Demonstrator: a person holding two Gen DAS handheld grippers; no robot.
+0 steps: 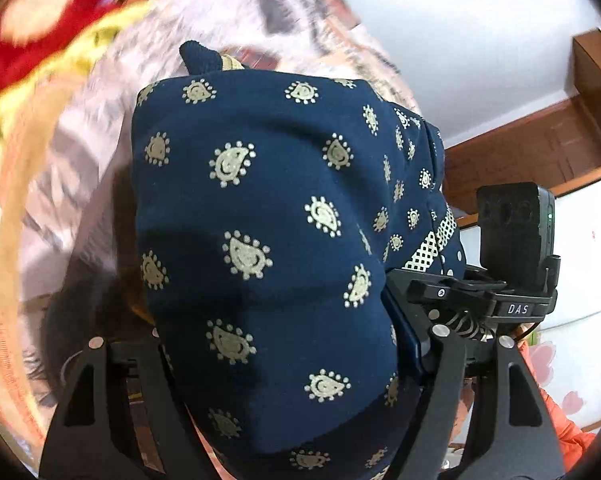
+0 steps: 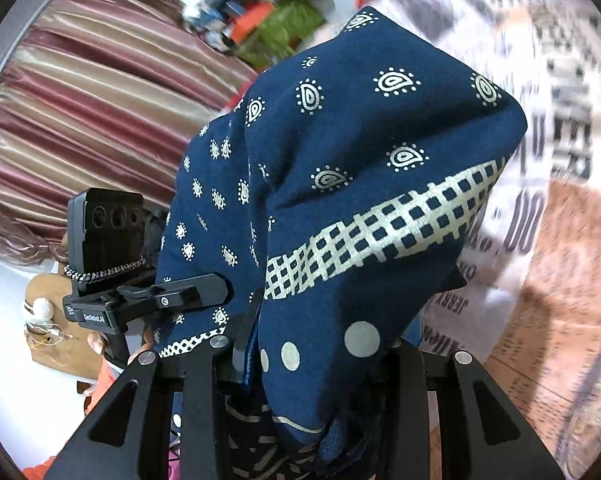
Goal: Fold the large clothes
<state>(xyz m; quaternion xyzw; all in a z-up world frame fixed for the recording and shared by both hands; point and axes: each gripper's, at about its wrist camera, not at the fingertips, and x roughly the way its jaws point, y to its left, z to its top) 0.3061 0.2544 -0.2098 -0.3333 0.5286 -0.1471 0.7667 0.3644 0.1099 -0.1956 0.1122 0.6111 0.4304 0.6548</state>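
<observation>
Cloth [image 1: 260, 220] bunches over both your grippers, left gripper [image 1: 276, 360] and right gripper [image 2: 320, 360] each pinching a thick wad, so layers could slip free if you pull apart sharply.

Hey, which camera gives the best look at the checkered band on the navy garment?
The right wrist view: the checkered band runs wide across the navy garment, its grid sharp. The left wrist view catches only a short strip of it at the garment's right edge, beside the other gripper.
</observation>
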